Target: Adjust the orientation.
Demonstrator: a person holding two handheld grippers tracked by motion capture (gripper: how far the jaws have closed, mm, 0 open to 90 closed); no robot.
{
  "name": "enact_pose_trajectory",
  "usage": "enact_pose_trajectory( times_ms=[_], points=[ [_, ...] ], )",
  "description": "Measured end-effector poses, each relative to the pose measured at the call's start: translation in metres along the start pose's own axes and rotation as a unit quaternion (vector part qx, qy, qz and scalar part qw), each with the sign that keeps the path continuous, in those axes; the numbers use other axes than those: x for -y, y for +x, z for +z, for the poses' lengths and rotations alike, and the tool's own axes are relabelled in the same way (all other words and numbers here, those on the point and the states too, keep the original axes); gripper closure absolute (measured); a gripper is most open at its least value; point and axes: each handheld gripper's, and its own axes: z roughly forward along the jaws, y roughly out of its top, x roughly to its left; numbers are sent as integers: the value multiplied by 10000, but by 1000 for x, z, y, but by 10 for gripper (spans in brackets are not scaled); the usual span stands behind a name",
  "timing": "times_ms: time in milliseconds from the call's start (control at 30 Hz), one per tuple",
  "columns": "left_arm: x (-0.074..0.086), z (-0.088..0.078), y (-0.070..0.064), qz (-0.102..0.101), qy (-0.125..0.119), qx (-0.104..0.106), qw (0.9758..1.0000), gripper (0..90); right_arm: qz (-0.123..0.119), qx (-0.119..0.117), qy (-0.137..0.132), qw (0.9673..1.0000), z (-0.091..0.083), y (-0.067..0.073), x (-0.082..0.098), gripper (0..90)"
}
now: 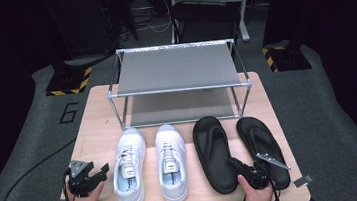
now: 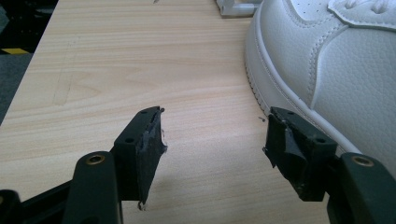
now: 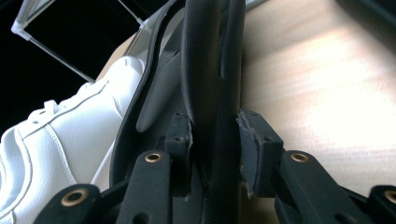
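Black flip-flop (image 3: 210,70) edge sits clamped between the right tongs (image 3: 215,144).

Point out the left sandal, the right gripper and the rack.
Left sandal (image 1: 211,147), high view, on its footbed.
Right gripper (image 1: 241,167), high view, between its fingertips at the sandal's heel.
Rack (image 1: 179,89), high view, on the top shelf's front rail.
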Motion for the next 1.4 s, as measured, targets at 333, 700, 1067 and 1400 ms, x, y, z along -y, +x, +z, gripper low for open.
enact_pose_trajectory(
  times_ms=[333,700,1067,1400],
  points=[
    [-1,2,0,-18,25,31,10000,360,78,-69,-261,9996,7,8,-7,662],
    [-1,1,0,20,89,85,9999,362,224,-67,-477,9986,17,13,-15,662],
    [-1,2,0,5,21,64,10000,365,379,-29,-627,9973,32,17,-32,662],
    [-1,1,2,-8,95,102,9999,365,412,14,-633,9971,50,23,-46,662]
  ],
)
